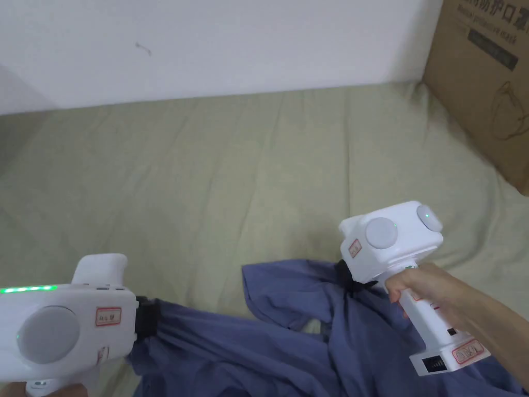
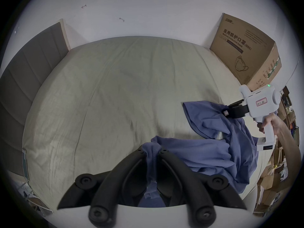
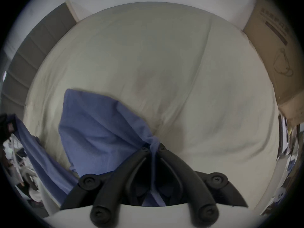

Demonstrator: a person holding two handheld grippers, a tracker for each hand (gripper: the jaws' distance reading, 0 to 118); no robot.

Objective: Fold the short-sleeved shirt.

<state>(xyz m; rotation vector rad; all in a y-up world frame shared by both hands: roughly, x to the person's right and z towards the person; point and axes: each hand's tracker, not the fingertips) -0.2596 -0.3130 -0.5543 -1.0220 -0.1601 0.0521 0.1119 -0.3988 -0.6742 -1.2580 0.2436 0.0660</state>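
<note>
Both grippers have their jaws closed on bunched cloth of the blue shirt (image 1: 289, 341): left gripper (image 2: 152, 149), right gripper (image 3: 152, 146). It hangs crumpled over the bed's (image 1: 206, 181) near edge. Next, probably spreading it flat.

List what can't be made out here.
- Shirt: lower part cut off by the head view's bottom edge.
- Left gripper: jaw tips buried in bunched cloth, left gripper view.
- Right gripper: same, right gripper view.
- Box: cut by the head view's edge.
</note>
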